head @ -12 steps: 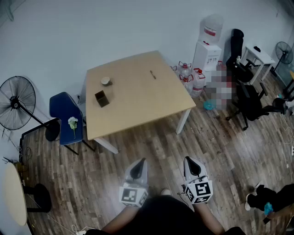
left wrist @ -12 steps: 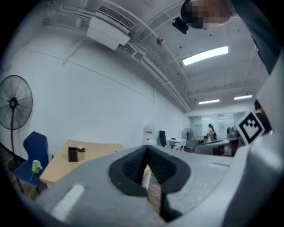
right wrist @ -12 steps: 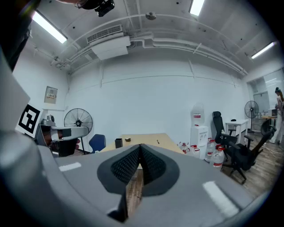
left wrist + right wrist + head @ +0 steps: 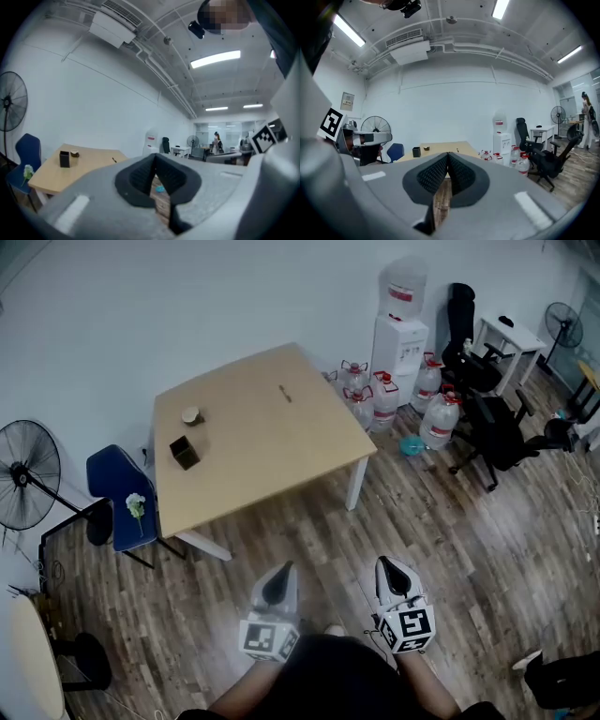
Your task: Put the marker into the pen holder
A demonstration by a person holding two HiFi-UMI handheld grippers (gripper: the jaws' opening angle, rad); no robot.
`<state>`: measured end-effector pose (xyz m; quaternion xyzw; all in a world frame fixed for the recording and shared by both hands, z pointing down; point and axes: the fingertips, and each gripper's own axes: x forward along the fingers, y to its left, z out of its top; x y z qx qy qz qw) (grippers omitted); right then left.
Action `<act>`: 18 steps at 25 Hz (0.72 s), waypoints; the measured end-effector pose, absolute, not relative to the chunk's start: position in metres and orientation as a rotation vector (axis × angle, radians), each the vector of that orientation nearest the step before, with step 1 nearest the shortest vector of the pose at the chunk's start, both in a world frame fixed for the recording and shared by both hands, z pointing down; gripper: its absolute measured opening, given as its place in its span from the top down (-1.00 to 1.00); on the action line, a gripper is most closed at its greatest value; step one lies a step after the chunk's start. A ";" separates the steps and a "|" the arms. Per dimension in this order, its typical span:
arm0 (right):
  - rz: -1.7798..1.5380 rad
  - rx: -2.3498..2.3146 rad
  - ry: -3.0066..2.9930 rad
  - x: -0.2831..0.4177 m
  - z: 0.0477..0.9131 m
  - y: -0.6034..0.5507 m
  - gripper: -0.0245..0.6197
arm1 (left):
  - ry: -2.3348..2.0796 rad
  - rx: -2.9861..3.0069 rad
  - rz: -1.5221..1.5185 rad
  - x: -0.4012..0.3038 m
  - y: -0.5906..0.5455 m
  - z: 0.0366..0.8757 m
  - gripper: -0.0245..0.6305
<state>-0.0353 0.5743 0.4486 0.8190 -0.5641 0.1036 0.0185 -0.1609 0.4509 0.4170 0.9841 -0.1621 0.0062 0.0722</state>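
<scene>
**Head view: marker on the far table, both tongs shut and empty**

The marker [image 4: 284, 394] lies flat on the light wooden table [image 4: 272, 460], near its far edge and well apart from the dark square pen holder [image 4: 184, 453], which stands upright towards the table's left side. A small round cup-like thing [image 4: 191, 415] sits just beyond the holder.

The left gripper [image 4: 284, 570] and the right gripper [image 4: 389, 568] hang low in front of the person, over the plank floor and well short of the table. Each gripper's own view shows its 2 jaws together at the tips, with nothing between them.

The marker looks slim, stiff and light, and probably smooth enough to roll or slip. A hold across the middle of its barrel, with the jaws square to its length, would likely keep it from pivoting. It could then be tipped upright over the holder's narrow mouth. The holder looks light as well, so a careless nudge might shove or topple it.

Nothing lies on the table between marker and holder. Around the table stand a blue chair [image 4: 114, 486] with a white flower [image 4: 137, 506] on it, a fan [image 4: 21, 474], several water bottles [image 4: 361, 405] beside a dispenser [image 4: 400, 329] and black office chairs [image 4: 492, 427]. The near table edge looks free to approach.
</scene>
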 end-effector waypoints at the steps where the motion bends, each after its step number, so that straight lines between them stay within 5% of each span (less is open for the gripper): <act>1: 0.330 2.548 -1.754 -0.032 0.450 0.579 0.91 | -0.484 2.960 0.021 -0.156 0.456 0.419 0.92; 18: 0.400 2.663 -1.600 0.049 0.477 0.605 0.91 | -0.257 2.979 0.081 -0.040 0.464 0.449 0.92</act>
